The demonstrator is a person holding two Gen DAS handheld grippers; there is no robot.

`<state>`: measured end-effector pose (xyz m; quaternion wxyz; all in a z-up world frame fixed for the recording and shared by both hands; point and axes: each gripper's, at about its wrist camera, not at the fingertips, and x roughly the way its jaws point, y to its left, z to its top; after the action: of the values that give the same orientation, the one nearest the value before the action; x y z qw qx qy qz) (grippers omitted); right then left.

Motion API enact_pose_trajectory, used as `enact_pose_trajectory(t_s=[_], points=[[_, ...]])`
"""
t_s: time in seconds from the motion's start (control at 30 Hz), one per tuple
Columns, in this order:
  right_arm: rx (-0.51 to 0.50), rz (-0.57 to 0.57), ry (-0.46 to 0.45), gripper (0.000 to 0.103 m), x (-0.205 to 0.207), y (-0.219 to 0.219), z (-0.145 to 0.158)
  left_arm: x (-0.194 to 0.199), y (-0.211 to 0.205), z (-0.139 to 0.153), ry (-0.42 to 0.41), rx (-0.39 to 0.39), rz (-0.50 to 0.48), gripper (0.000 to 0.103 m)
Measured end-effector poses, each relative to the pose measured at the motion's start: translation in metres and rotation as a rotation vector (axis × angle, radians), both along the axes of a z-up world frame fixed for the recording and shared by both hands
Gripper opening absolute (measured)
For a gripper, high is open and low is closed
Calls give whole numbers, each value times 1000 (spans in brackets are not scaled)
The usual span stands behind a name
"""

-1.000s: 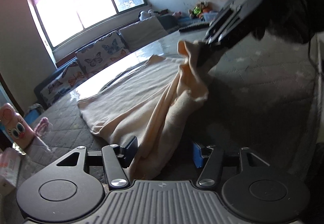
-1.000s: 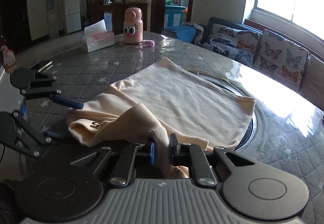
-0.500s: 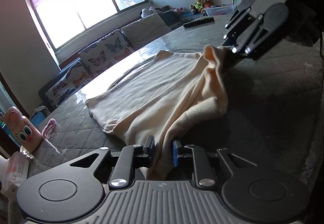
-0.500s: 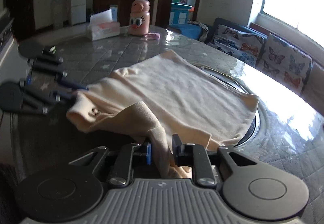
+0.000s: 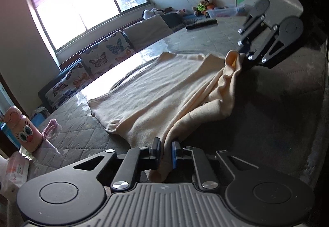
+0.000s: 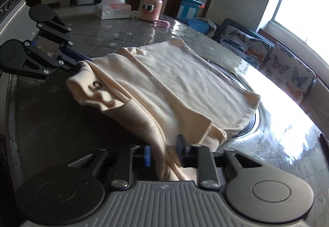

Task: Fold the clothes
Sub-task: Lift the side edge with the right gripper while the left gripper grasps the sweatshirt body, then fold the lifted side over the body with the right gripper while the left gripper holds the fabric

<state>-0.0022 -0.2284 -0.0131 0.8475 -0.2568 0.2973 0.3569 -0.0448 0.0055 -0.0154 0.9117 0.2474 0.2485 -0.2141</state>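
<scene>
Two grippers, one cream garment: left gripper closing on a near-edge fold; right gripper closing on another bunch; cloth part-lifted off the quilted table, likely held at two points to carry the edge over.

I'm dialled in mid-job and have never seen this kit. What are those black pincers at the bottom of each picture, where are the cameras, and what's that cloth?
Each picture comes from a camera on a hand-held two-finger gripper, looking along its fingers. One view shows the left gripper from its own camera, the other the right gripper; each also appears in the other's view. Both are closing their jaws on the edge of a cream garment lying on a grey quilted table. Further back stand a pink bottle and a tissue box.
</scene>
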Motion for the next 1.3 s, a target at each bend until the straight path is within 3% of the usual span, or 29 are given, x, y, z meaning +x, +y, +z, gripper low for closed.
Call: enact_pose_trajectory(t_s=[0.07,0.43,0.6,0.77,0.97,1.23,1.3], points=[[19,-8,5,8,-3,-2,4,-5,3,7,-2,-22,3,11],[123,39,60,7,-69,-29,57,-86,20,67,17,-151,-31,10],[127,56,65,7,-95,-29,79,-95,22,81,19,-173,-20,10],[138,42,59,7,-67,-24,89,-59,28,82,14,-202,16,10],[155,-2,102,7,-10,-16,89,19,30,76,61,-213,63,10],[179,-113,233,8,77,-6,55,102,37,40,171,-236,143,11],[204,-156,267,16,93,-6,42,114,40,30,203,-243,173,14]])
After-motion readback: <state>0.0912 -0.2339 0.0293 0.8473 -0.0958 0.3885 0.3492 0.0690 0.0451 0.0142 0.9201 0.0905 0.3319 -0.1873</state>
